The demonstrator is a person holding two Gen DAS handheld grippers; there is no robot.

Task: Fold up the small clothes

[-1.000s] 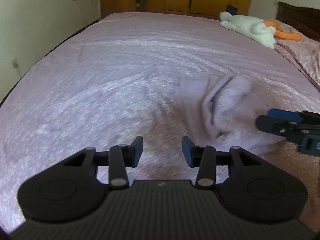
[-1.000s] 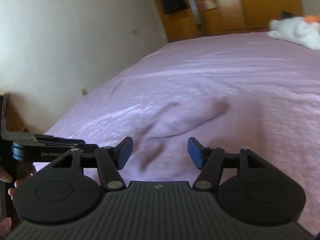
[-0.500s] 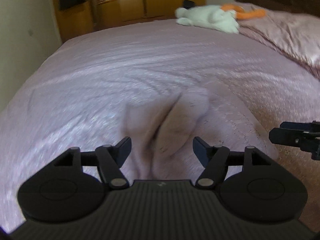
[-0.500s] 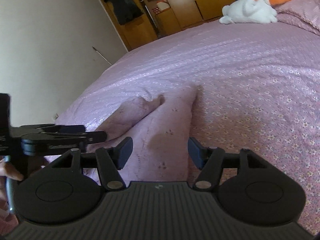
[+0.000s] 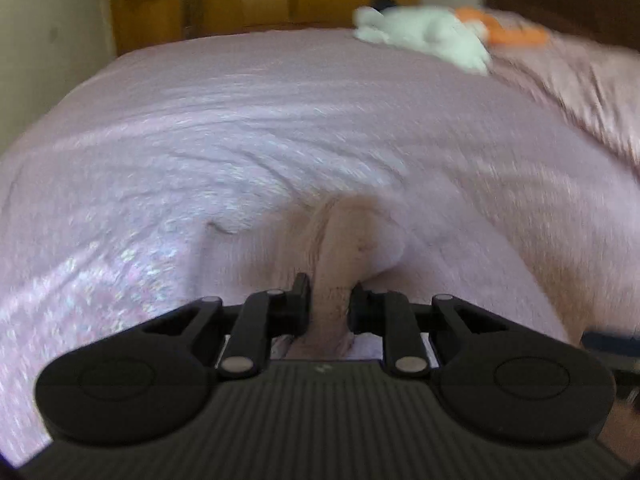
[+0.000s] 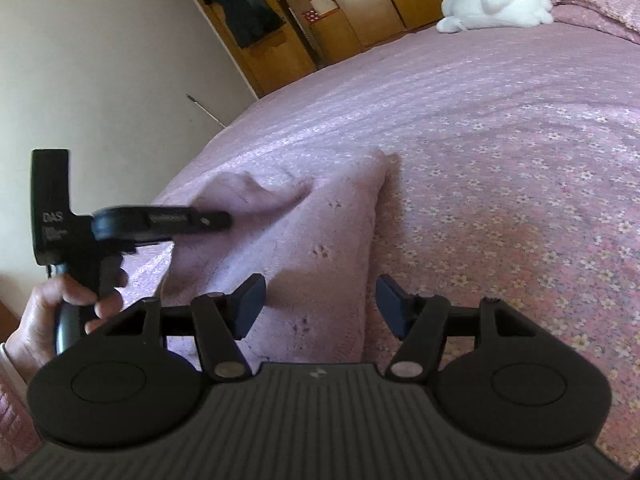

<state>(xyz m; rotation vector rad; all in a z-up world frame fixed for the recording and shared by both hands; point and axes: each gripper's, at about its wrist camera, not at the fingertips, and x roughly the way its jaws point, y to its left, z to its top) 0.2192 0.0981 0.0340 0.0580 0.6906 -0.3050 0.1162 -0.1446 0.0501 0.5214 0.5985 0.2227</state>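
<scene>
A small pale pink garment (image 6: 320, 240) lies rumpled on the pink bedspread (image 6: 500, 128). In the left wrist view my left gripper (image 5: 330, 304) is shut on a raised fold of the garment (image 5: 344, 248), which stands up between its jaws. In the right wrist view the left gripper (image 6: 216, 220) reaches over the garment's left part, held by a hand. My right gripper (image 6: 320, 304) is open, its jaws straddling the garment's near edge without touching it.
A white and orange plush toy (image 5: 432, 36) lies at the far side of the bed, also in the right wrist view (image 6: 500, 0). Pillows (image 5: 580, 80) are at the right. Wooden wardrobes (image 6: 340, 20) and a wall stand beyond the bed's left edge.
My left gripper moved onto the garment and closed on a fold of it. My right gripper stayed open and came slightly closer to the garment.
</scene>
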